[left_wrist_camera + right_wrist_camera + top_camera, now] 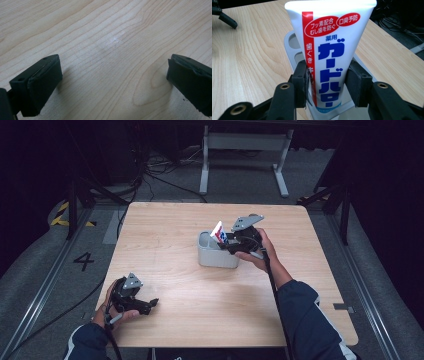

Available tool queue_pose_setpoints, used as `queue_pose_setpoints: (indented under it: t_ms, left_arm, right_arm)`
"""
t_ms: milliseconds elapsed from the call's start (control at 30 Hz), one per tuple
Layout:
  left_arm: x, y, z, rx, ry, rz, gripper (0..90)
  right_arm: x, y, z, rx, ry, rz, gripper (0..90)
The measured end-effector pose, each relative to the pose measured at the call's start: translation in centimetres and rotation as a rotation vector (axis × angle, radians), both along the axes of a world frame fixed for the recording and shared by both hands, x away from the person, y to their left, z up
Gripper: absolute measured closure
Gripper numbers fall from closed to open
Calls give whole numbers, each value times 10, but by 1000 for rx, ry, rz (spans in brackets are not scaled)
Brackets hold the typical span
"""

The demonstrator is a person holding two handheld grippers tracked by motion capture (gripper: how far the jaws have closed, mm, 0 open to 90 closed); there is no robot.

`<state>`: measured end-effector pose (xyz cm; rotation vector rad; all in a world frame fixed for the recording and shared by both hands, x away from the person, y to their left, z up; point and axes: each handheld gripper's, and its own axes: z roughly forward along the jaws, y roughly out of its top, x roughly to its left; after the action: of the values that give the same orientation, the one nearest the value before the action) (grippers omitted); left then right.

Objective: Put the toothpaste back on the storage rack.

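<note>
- The right gripper (327, 86) clamps a white toothpaste tube (329, 50) over the grey holder (216, 252); the tube's lower end is hidden behind the jaws.
- The left gripper (113, 82) rests near the table's (175, 235) front left corner, jaws spread wide with nothing between them.

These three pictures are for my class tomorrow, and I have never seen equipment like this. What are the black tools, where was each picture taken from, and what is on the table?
A person sits at a wooden table holding a hand-operated claw in each hand; no robot is involved. The wide picture comes from a camera above, looking down. The other two come from small cameras riding on each claw. The left claw is open over bare wood. The right claw grips a white toothpaste tube with red and blue Japanese lettering, over a grey holder with round compartments.
</note>
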<state>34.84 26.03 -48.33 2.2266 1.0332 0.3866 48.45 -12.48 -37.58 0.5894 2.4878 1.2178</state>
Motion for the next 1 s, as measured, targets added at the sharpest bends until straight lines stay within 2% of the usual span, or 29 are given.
queue_pose_setpoints:
  t_ms: [100, 233, 433, 600, 1000]
  left_arm:
    - [0, 0, 0, 1, 0, 0, 4]
    - [0, 0, 0, 1, 0, 0, 5]
    - [0, 0, 0, 0, 0, 1, 5]
    - [0, 0, 0, 0, 0, 1, 5]
    - [0, 0, 0, 0, 0, 1, 5]
  right_arm:
    - [-1, 0, 1, 9, 5, 8, 544]
    - [-4, 0, 6, 30, -12, 6, 536]
    - [-8, -1, 11, 34, -27, 10, 524]
    - [-12, -1, 13, 31, -25, 16, 496]
    - [-25, -10, 24, -13, -60, 11, 416]
